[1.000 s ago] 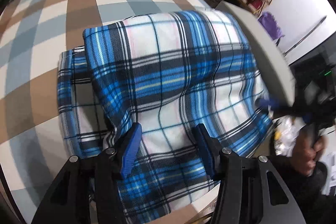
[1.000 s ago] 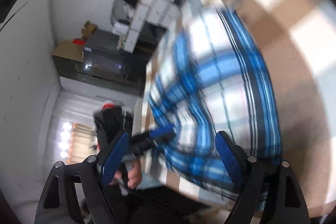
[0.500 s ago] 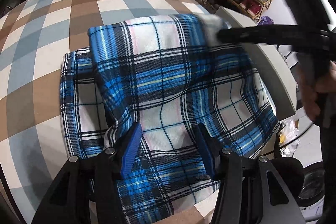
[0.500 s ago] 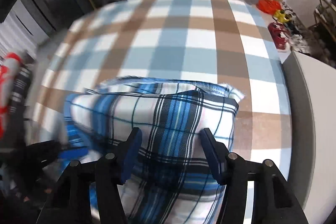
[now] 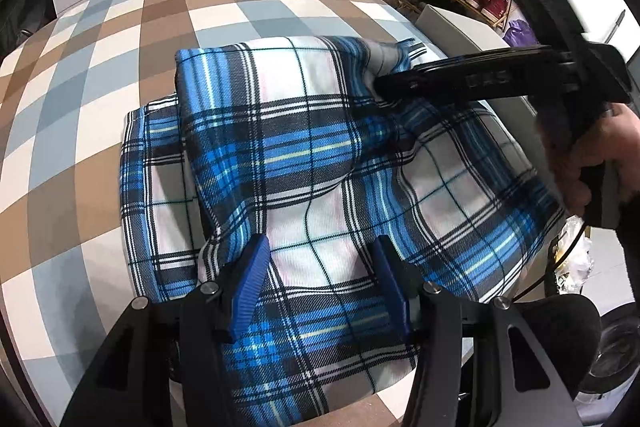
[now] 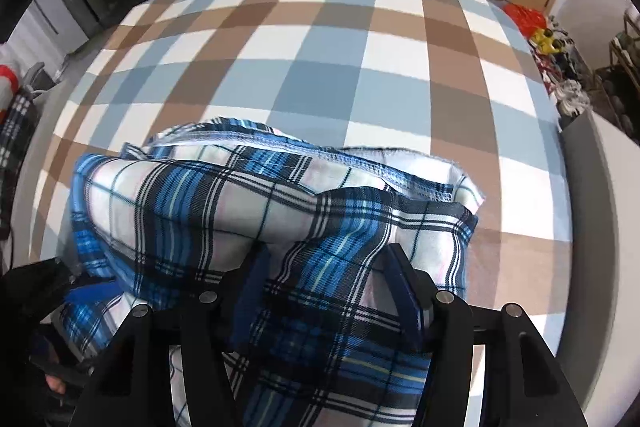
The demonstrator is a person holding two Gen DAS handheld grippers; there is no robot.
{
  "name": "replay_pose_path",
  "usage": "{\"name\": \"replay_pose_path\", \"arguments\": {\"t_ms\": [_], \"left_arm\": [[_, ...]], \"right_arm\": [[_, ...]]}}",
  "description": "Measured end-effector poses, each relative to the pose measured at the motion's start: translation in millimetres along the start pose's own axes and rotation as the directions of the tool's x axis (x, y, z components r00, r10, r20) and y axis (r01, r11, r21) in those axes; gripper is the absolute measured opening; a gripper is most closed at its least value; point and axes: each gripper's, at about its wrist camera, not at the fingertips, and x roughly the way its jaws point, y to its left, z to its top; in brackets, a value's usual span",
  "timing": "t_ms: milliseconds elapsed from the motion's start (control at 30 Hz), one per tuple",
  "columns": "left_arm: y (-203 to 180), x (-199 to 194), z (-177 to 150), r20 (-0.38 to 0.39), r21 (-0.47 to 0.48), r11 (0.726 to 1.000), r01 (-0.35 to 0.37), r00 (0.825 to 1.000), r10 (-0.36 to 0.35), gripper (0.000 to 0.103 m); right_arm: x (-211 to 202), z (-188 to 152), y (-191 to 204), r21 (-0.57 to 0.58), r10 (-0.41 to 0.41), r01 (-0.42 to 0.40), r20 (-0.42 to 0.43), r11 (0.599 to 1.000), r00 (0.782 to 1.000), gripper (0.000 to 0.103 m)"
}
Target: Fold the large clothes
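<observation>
Left view: the left gripper (image 5: 320,279) is pinching a raised fold of the plaid garment (image 5: 304,155), which lies folded on the checked cloth (image 5: 100,87).

Right view: the right gripper (image 6: 324,287) seems to clamp the garment's near right bunch; its jaws have just been closing.

Black tools (image 5: 320,279) with ribbed blue pads (image 5: 250,283), silver screws, embossed lettering.

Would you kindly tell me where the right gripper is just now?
In the left wrist view, the right gripper reaches in from the right onto the far right corner of the plaid garment, beside the grey ledge.
</observation>
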Motion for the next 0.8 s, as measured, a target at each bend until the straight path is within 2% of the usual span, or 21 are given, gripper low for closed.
{"name": "replay_pose_path", "arguments": {"t_ms": [67, 133, 267, 367, 500, 633, 800], "left_arm": [[-0.1, -0.5, -1.2, 0.000, 0.003, 1.000, -0.003, 1.000, 0.003, 0.048], [-0.3, 0.4, -0.4, -0.002, -0.001, 1.000, -0.004, 1.000, 0.004, 0.048], [-2.5, 1.7, 1.1, -0.002, 0.000, 1.000, -0.011, 1.000, 0.011, 0.048], [-3.5, 2.4, 1.9, -0.001, -0.002, 1.000, -0.012, 1.000, 0.012, 0.048], [-5.0, 2.8, 1.7, -0.001, 0.000, 1.000, -0.019, 1.000, 0.019, 0.048], [-8.8, 4.4, 1.4, 0.001, 0.009, 0.999, -0.044, 0.999, 0.044, 0.048], [-8.6, 3.3, 8.2, -0.034, 0.009, 0.999, -0.037, 0.999, 0.037, 0.048]], "right_arm": [[-22.8, -5.5, -1.8, 0.015, 0.031, -0.032, 0.031, 0.999, 0.999, 0.055], [-56.1, -21.2, -0.7, 0.027, 0.067, -0.070, 0.108, 0.997, 0.992, 0.055], [-87.2, -59.2, 16.6, -0.038, 0.072, -0.067, 0.138, 0.997, 0.988, 0.055], [-82.8, -89.3, 22.1, -0.030, 0.053, -0.050, 0.091, 0.998, 0.994, 0.055], [-47.8, -115.7, 17.9, -0.004, 0.026, -0.026, 0.023, 1.000, 0.999, 0.055], [-28.8, -121.4, 9.8, 0.043, 0.070, -0.073, 0.066, 0.996, 0.995, 0.059], [-30.0, -133.2, -0.5, 0.090, 0.126, -0.142, 0.165, 0.986, 0.978, 0.060]]}}
